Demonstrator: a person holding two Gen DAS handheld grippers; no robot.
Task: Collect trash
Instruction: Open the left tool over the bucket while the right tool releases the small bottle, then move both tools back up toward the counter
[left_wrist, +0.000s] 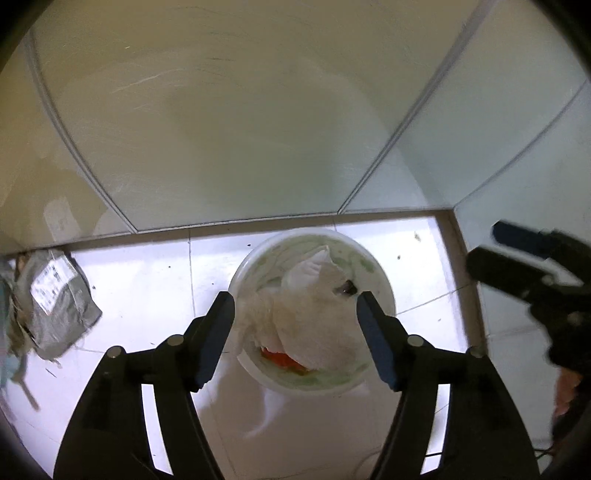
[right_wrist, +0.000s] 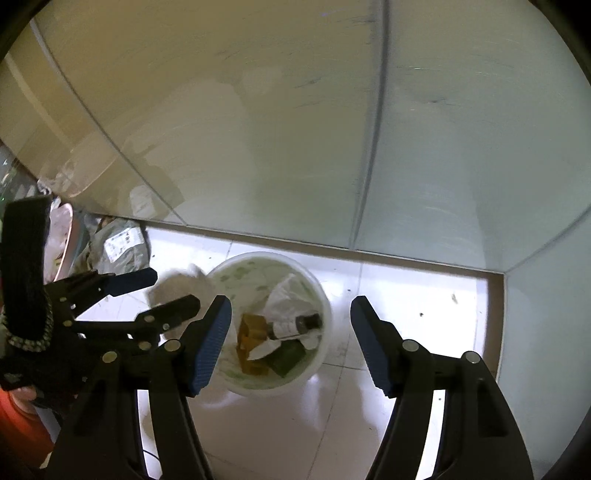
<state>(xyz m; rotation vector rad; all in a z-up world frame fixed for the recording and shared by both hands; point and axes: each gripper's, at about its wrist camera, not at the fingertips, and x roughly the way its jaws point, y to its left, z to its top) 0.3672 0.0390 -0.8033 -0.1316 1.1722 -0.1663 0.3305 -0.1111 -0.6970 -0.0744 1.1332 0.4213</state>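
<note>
Grey parcel bag (left_wrist: 59, 295) with a printed label lies on the floor (left_wrist: 147, 280) far left, against the glass wall (left_wrist: 236, 129). Left tool (left_wrist: 295, 332) spread wide over the white bin (left_wrist: 384, 288); white crumpled tissue (left_wrist: 314, 314) sits between its fingers, contact unclear through blur. Bin contents: paper, small bottle (right_wrist: 295, 326), yellow carton (right_wrist: 251, 332), green pack (right_wrist: 288, 358). Right tool (right_wrist: 291, 339) wide apart, holding nothing, above the bin's right side.

I find no legible text; the white label (left_wrist: 50, 284) on the grey parcel bag (left_wrist: 62, 317) carries print too blurred to read; the bottle label (right_wrist: 286, 326) in the bin likewise.
</note>
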